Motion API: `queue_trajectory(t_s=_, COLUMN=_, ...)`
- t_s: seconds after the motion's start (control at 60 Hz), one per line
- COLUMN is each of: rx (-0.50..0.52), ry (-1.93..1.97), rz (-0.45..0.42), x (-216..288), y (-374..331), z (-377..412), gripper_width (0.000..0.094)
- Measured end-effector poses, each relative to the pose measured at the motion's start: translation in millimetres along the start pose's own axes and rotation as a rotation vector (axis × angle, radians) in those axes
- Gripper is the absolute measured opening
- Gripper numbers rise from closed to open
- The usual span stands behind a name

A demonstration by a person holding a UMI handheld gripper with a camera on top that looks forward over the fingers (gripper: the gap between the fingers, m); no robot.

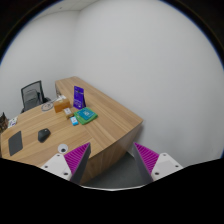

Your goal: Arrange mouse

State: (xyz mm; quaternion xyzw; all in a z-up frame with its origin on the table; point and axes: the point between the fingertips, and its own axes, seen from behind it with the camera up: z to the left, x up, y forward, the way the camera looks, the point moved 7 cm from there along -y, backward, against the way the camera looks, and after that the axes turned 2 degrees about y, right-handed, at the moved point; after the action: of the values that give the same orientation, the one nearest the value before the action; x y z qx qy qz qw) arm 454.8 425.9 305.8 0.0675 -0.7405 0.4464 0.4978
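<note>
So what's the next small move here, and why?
Probably bring the gripper down and forward toward the mouse. The fingers are open with nothing between them, and the mouse lies well beyond them on the desk, next to the dark pad.

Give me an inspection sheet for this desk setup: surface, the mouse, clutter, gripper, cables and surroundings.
Surface: wooden desk, seen from above and at a distance.
Job's things: small dark mouse on the desk, beside a dark flat pad.
Clutter: purple upright box; teal item; small light item beside it.
Gripper: gripper open, holding nothing, fingers well short of the mouse.
Cables: nothing seen.
Surroundings: black office chair behind the desk; plain white walls.
</note>
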Motion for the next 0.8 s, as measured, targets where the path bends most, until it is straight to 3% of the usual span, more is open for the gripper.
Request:
queue_trajectory(t_s=0.4, rx=0.113, ry=-0.068, rz=0.009, x=-10.2, y=6.4, z=24.8, gripper_width=0.0863)
queue_trajectory(t_s=0.8, rx=0.296, ry=-0.171, rz=0.018, x=-29.9, y=-7.8, z=108.4, gripper_width=0.0859)
